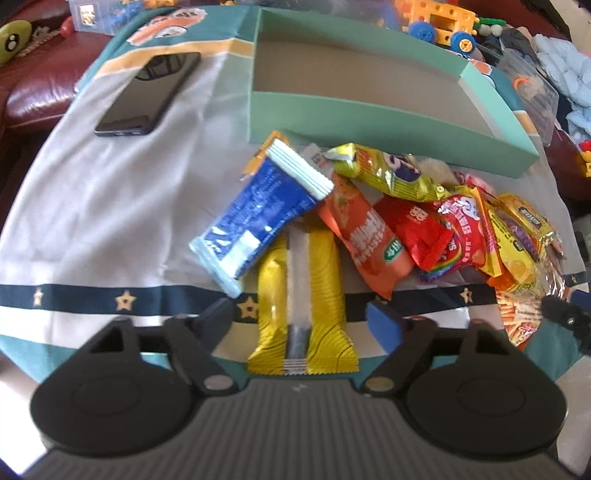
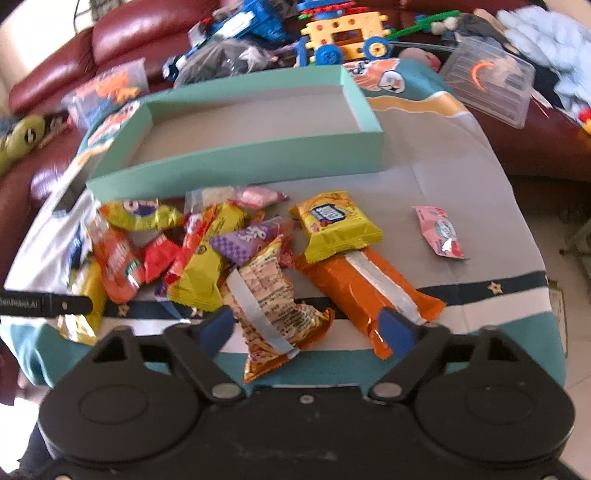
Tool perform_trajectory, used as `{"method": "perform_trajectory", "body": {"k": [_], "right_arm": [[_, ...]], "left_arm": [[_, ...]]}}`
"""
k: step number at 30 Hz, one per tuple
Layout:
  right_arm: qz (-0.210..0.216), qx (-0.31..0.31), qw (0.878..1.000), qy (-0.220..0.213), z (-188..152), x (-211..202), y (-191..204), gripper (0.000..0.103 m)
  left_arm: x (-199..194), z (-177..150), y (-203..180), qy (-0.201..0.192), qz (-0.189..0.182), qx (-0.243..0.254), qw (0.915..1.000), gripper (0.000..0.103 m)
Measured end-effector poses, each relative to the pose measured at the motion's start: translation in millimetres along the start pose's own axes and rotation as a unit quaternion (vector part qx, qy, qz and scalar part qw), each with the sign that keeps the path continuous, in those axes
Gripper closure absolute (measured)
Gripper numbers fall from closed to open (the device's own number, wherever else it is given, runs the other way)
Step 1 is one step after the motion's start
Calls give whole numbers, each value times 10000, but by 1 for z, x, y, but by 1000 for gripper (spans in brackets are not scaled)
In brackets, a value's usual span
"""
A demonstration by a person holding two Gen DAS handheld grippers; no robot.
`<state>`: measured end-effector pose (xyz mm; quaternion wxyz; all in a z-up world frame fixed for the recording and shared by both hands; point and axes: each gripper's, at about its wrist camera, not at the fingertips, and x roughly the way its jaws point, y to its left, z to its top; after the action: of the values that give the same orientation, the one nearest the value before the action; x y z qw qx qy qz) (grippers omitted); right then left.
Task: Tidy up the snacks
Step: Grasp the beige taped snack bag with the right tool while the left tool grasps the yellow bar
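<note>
A pile of snack packets lies on a cloth-covered table in front of an empty green box (image 1: 369, 114), which also shows in the right wrist view (image 2: 236, 162). My left gripper (image 1: 301, 317) is open, its fingers on either side of a gold packet (image 1: 301, 295); a blue packet (image 1: 258, 214) lies just beyond. My right gripper (image 2: 306, 325) is open, its fingers on either side of a crumpled orange-yellow packet (image 2: 273, 302). A long orange packet (image 2: 369, 291) lies by its right finger. A pink packet (image 2: 439, 232) lies alone to the right.
A black phone (image 1: 147, 92) lies on the cloth left of the box. Toys (image 2: 347, 40), plastic containers (image 2: 487, 85) and a red leather sofa (image 2: 129, 33) surround the table. The left gripper's finger (image 2: 48, 304) enters the right wrist view at left.
</note>
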<state>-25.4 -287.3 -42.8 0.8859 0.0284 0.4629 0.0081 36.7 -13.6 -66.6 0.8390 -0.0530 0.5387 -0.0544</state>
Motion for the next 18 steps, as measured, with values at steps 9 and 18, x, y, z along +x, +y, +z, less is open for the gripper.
{"method": "perform_trajectory", "body": {"k": [9,18], "right_arm": [[242,-539,9982,72,2,27,15,39],[289,-460,9985,98,-4,36,17,56]], "left_arm": [[9,3,-4,60,-73,38,9999,36],[17,4,-29,-89,369,659,9971,44]]}}
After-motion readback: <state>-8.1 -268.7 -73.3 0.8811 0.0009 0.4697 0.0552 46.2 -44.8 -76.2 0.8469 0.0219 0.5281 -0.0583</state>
